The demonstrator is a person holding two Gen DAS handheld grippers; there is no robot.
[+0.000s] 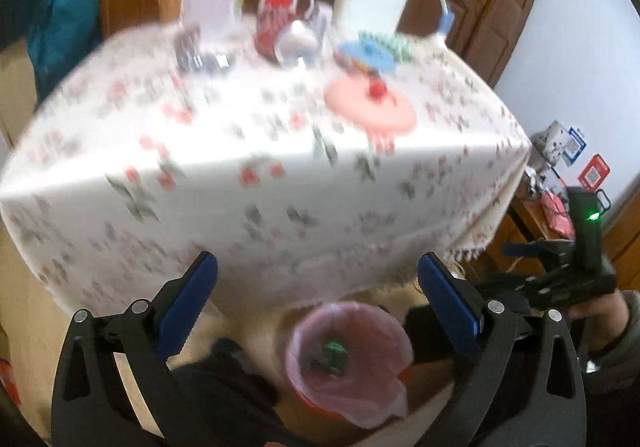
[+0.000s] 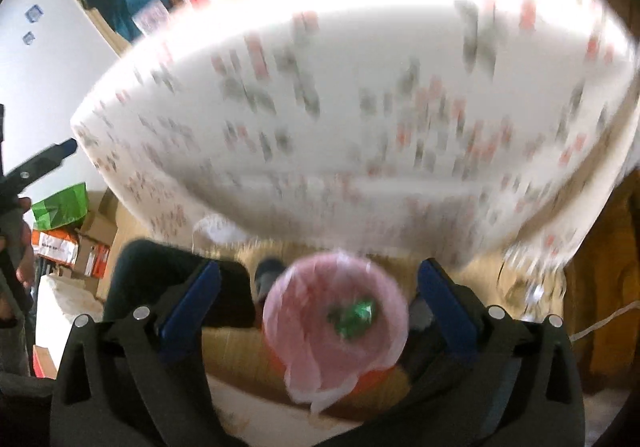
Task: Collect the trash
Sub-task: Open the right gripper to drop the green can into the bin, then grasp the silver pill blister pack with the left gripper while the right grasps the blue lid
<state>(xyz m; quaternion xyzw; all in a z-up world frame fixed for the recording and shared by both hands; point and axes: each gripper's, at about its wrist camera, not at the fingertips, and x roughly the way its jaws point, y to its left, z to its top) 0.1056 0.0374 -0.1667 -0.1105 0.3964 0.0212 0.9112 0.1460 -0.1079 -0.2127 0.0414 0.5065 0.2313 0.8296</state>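
Both the left gripper and right gripper have fingers wide apart, nothing held, and the green crumpled wrapper sits between and below them in the pink-lined bin, probably light, crinkly, easiest pinched across a fold.

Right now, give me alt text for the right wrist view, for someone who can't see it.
The open right hand-held gripper is above a bin lined with a pink bag, a green wrapper lying inside. Behind it, blurred by motion, hangs a white floral tablecloth; the left hand-held gripper shows at the left edge.
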